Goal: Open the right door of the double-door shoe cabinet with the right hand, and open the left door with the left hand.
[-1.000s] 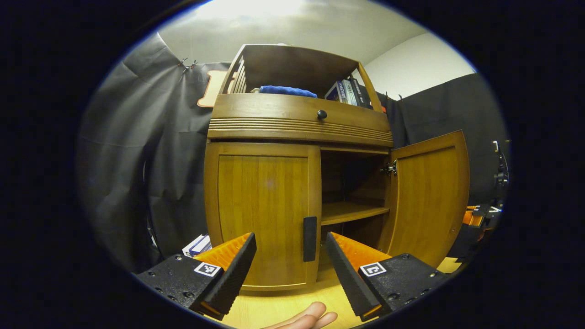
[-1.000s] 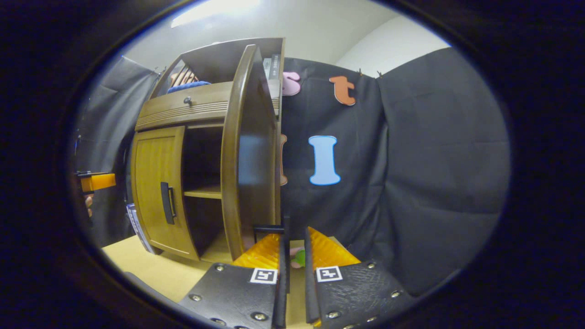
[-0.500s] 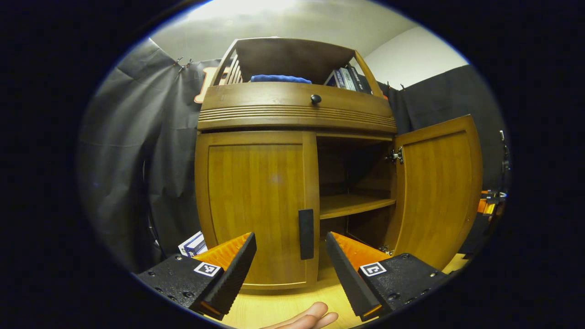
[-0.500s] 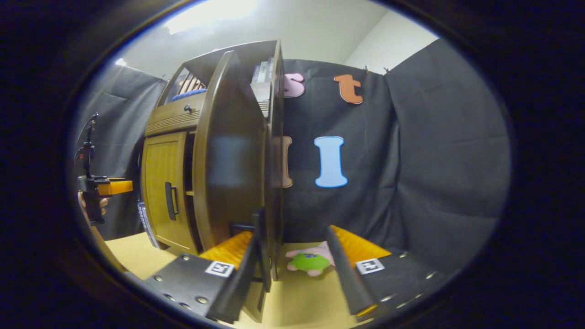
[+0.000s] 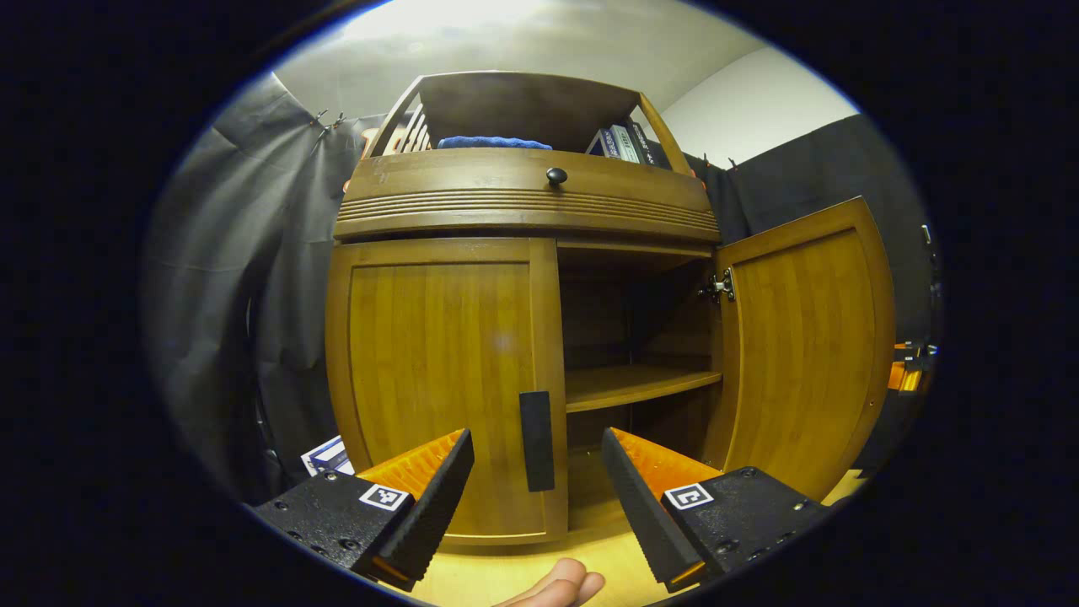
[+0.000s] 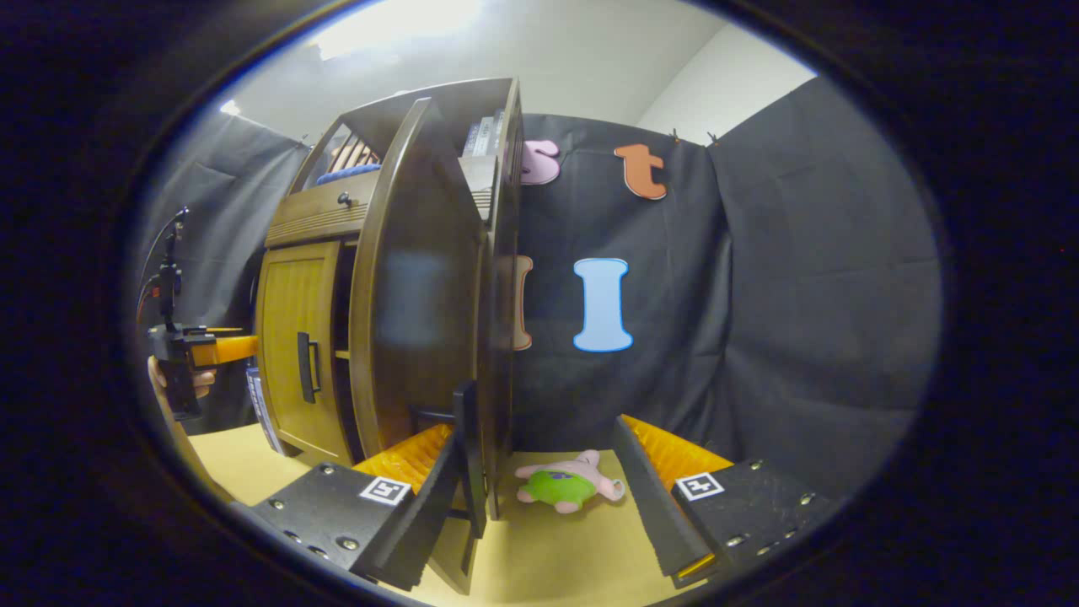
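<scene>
Your left tongs (image 5: 537, 497) are spread wide and hold nothing; in the left gripper view the left door (image 5: 438, 379) of the shoe cabinet (image 5: 523, 202) is shut straight ahead, its dark handle (image 5: 536, 440) at 12 o'clock between your fingertips but farther off. The right door (image 5: 801, 346) stands swung open at 2 o'clock. In the right gripper view your right tongs (image 6: 539, 506) gape wide, the right door's handle (image 6: 466, 447) just beside the left finger. A plush toy (image 6: 566, 486) lies on the surface (image 6: 548, 556) at 12 o'clock
</scene>
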Demonstrator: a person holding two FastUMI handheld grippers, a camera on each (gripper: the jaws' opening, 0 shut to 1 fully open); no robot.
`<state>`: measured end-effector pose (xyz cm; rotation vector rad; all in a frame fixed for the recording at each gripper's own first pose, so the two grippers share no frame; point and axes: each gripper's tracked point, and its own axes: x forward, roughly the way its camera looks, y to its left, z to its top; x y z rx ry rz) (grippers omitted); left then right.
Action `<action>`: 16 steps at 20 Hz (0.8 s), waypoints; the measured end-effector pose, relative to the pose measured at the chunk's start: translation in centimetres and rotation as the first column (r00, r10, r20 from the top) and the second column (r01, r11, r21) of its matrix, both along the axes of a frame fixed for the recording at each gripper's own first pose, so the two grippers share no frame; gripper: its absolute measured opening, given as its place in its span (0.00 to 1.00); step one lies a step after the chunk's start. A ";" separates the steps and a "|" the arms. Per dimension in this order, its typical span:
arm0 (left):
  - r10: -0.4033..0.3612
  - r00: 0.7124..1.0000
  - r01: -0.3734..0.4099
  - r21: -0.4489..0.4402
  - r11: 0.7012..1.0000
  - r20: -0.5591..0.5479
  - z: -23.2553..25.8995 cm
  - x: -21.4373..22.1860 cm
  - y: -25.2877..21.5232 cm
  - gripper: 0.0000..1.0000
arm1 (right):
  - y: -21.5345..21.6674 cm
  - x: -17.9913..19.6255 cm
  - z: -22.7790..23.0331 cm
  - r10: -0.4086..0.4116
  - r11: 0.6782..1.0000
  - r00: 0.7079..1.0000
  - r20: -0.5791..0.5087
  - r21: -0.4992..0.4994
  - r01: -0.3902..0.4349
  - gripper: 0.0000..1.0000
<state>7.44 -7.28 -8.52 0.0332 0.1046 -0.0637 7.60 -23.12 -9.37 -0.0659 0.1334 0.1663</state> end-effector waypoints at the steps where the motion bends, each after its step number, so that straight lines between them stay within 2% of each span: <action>1: 0.003 1.000 -0.003 -0.006 1.000 0.013 -0.1 0.7 -0.1 0.92 | 0.0 -0.3 0.0 -0.001 1.000 1.000 0.001 -0.001 0.001 0.96; 4: 0.027 1.000 -0.027 -0.027 0.999 0.008 -1.5 2.8 0.2 0.92 | -0.5 -1.1 -0.3 -0.034 0.999 0.999 -0.029 0.004 0.034 0.98; 7: 0.041 0.999 -0.041 -0.041 0.998 0.014 -2.8 5.5 0.6 0.92 | -0.9 -3.0 1.1 -0.065 0.996 0.998 0.007 -0.057 0.065 0.95; 9: 0.064 0.997 -0.063 -0.023 0.998 0.045 -3.2 7.1 1.2 0.92 | -0.5 -4.3 1.7 -0.081 0.993 0.997 0.018 -0.081 0.083 1.00; 10: 0.076 0.996 -0.076 -0.019 0.997 0.042 -3.9 7.8 1.4 0.95 | -0.9 -5.1 1.4 -0.116 0.988 0.993 0.019 -0.105 0.117 0.98; 12: 0.082 0.996 -0.082 -0.023 0.996 0.019 -5.3 8.7 1.2 0.90 | -0.9 -6.5 2.6 -0.191 0.976 0.979 0.073 -0.091 0.197 1.00; 14: 0.056 0.998 -0.056 -0.031 0.998 0.004 -6.4 9.5 0.4 0.94 | 1.8 -7.6 3.3 -0.168 0.985 0.981 0.100 -0.031 0.172 0.98; 15: 0.042 0.999 -0.041 -0.034 0.999 0.019 -6.5 9.9 0.0 0.93 | 3.7 -7.7 3.4 -0.137 0.990 0.985 0.101 -0.009 0.138 0.98; 16: 0.036 0.998 -0.034 -0.034 0.999 0.057 -6.0 10.5 -0.3 0.87 | 5.6 -7.7 3.0 -0.106 0.994 0.990 0.095 0.000 0.106 0.98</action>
